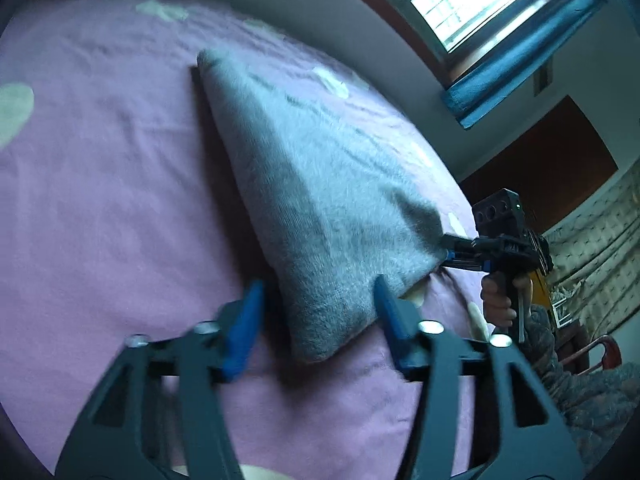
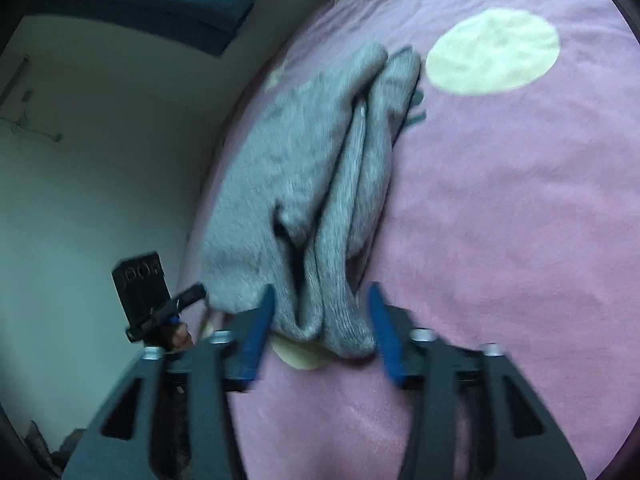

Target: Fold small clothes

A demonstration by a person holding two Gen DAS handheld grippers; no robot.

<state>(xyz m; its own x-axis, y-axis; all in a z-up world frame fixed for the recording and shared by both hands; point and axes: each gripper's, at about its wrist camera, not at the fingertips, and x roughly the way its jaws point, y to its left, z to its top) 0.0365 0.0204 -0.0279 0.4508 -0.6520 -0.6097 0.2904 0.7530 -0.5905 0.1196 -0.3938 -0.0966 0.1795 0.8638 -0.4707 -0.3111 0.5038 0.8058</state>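
One grey knitted garment [image 1: 320,184] lies folded on the pink bedspread [image 1: 100,200], near the bed's edge by the wall. From my left wrist view its long axis runs away from me, narrowing toward the far end; the near corner sits between my spread blue pads. From my right wrist view I see the same garment [image 2: 304,168] end-on, its folded layers stacked as long ridges running away toward a pale yellow dot [image 2: 492,52] on the cover. I can read no label or brand on the knit; the marks on the camera block of the other gripper are too blurred to make out. My left gripper [image 1: 320,312] is released, jaws apart around the corner, pads not pressing. My right gripper [image 2: 320,312] is likewise released, jaws straddling the folded end without squeezing it. A hand [image 1: 498,300] holds its handle.
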